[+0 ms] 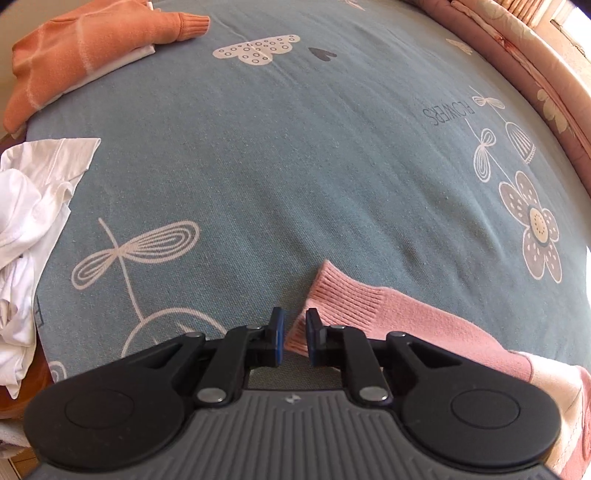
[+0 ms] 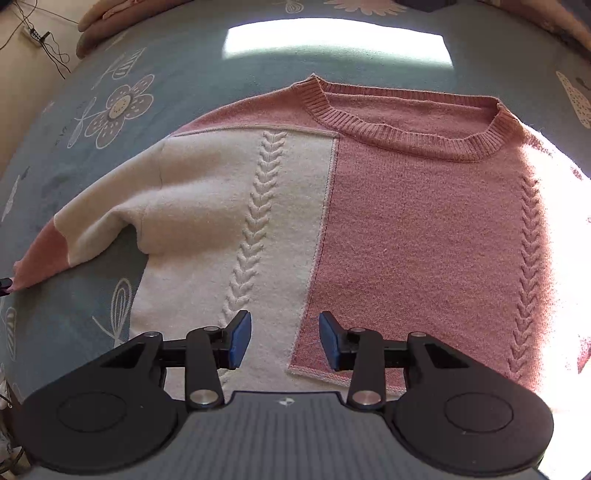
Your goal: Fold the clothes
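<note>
A pink and cream knit sweater [image 2: 406, 229] lies spread flat, front up, on the blue-grey patterned bedsheet [image 1: 277, 166]. Its left sleeve [image 2: 92, 229] stretches out to the side, ending in a pink ribbed cuff [image 1: 343, 299]. My left gripper [image 1: 295, 334] is shut on the corner of that cuff, which shows pink between the narrow pads. My right gripper [image 2: 285, 339] hovers open over the sweater's lower front, at the seam between cream and pink, with nothing pinched between its blue pads.
A folded orange garment [image 1: 85, 55] lies at the far left of the bed. Crumpled white clothes [image 1: 29, 206] are heaped at the left edge. A pink floral quilt [image 1: 517, 55] runs along the right side. A power strip and cables [image 2: 33, 33] lie on the floor.
</note>
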{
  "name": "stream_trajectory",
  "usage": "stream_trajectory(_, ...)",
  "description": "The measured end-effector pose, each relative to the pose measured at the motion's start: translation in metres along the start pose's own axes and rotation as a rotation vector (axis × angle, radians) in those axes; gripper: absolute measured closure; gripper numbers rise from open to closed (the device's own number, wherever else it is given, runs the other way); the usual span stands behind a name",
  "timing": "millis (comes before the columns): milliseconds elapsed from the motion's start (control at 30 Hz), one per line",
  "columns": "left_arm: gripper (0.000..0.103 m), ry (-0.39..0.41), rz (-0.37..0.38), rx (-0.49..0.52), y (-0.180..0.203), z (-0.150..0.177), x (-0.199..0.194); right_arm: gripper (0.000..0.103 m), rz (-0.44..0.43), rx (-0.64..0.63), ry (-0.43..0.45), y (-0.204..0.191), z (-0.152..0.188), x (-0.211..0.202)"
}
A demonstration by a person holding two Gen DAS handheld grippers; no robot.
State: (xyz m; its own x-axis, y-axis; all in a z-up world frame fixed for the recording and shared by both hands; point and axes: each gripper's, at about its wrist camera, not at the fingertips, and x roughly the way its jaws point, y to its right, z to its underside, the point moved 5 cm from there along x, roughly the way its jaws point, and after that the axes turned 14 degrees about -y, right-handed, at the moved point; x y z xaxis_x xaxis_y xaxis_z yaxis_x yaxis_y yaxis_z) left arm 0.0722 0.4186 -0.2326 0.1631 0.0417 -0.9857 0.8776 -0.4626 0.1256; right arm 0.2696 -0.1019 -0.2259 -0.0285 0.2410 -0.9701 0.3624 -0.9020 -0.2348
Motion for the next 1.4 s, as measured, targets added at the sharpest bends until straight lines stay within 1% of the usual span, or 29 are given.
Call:
stream_trajectory(33,0.092,0.009,-0.018,0.001,-0.003,-0.001,-0.003,0.058,-0.003,0.003,0.001,0.001,0.000,0.000)
stream_trajectory(100,0.092,0.044,-0.047,0.045,-0.001,-0.005,-0.011,0.058,-0.010,0.006,0.002,0.001,0.000,0.001)
stream_trajectory(133,0.092,0.063,-0.051,0.076,0.003,-0.007,-0.014,0.058,-0.012,0.005,0.001,0.001,0.000,0.002)
stream_trajectory(167,0.092,0.076,-0.037,0.119,0.012,-0.010,-0.016,0.058,-0.013,0.003,-0.001,0.000,0.000,0.003)
stream_trajectory(233,0.092,0.116,-0.016,0.240,0.038,-0.018,-0.019,0.058,-0.015,-0.001,-0.004,-0.002,0.001,0.005)
stream_trajectory(333,0.089,0.124,0.046,0.470,0.088,-0.015,-0.015,0.058,-0.018,-0.007,-0.009,-0.006,0.001,0.007)
stream_trajectory(433,0.085,0.107,0.087,0.676,0.131,-0.005,-0.005,0.058,-0.018,-0.020,-0.013,-0.009,0.000,0.009)
stream_trajectory(500,0.078,0.067,0.104,0.787,0.151,0.001,0.004,0.058,-0.016,-0.030,-0.012,-0.011,0.000,0.009)
stream_trajectory(567,0.077,0.026,0.107,0.885,0.166,0.008,0.014,0.058,-0.013,-0.039,-0.006,-0.013,-0.002,0.008)
stream_trajectory(600,0.072,0.009,0.097,0.922,0.171,0.011,0.019,0.058,-0.011,-0.040,-0.005,-0.013,-0.002,0.008)
stream_trajectory(700,0.068,-0.026,0.069,1.039,0.178,0.023,0.033,0.058,-0.004,-0.041,-0.002,-0.013,-0.004,0.007)
stream_trajectory(800,0.065,-0.054,0.053,1.121,0.180,0.029,0.040,0.058,-0.005,-0.036,-0.002,-0.012,-0.003,0.009)
stream_trajectory(867,0.060,-0.065,0.034,1.176,0.182,0.031,0.043,0.058,-0.002,-0.036,-0.008,-0.013,-0.001,0.011)
stream_trajectory(967,0.060,-0.085,0.004,1.260,0.185,0.036,0.043,0.058,0.001,-0.036,-0.014,-0.014,0.000,0.015)
stream_trajectory(1067,0.064,-0.087,-0.036,1.367,0.189,0.044,0.042,0.058,-0.001,-0.035,-0.016,-0.017,-0.001,0.017)
stream_trajectory(1100,0.075,-0.089,-0.042,1.394,0.191,0.047,0.041,0.058,-0.003,-0.037,-0.015,-0.018,-0.001,0.017)
stream_trajectory(1133,0.080,-0.101,-0.043,1.416,0.192,0.051,0.041,0.058,-0.004,-0.039,-0.015,-0.020,-0.002,0.018)
stream_trajectory(1200,0.093,-0.092,-0.069,1.457,0.193,0.059,0.040,0.058,-0.003,-0.049,-0.011,-0.023,-0.005,0.017)
stream_trajectory(1300,0.100,-0.038,-0.119,1.484,0.193,0.067,0.037,0.058,0.009,-0.067,0.003,-0.027,-0.009,0.015)
stream_trajectory(1400,0.102,0.046,-0.153,1.449,0.191,0.063,0.028,0.058,0.019,-0.071,0.014,-0.027,-0.011,0.013)
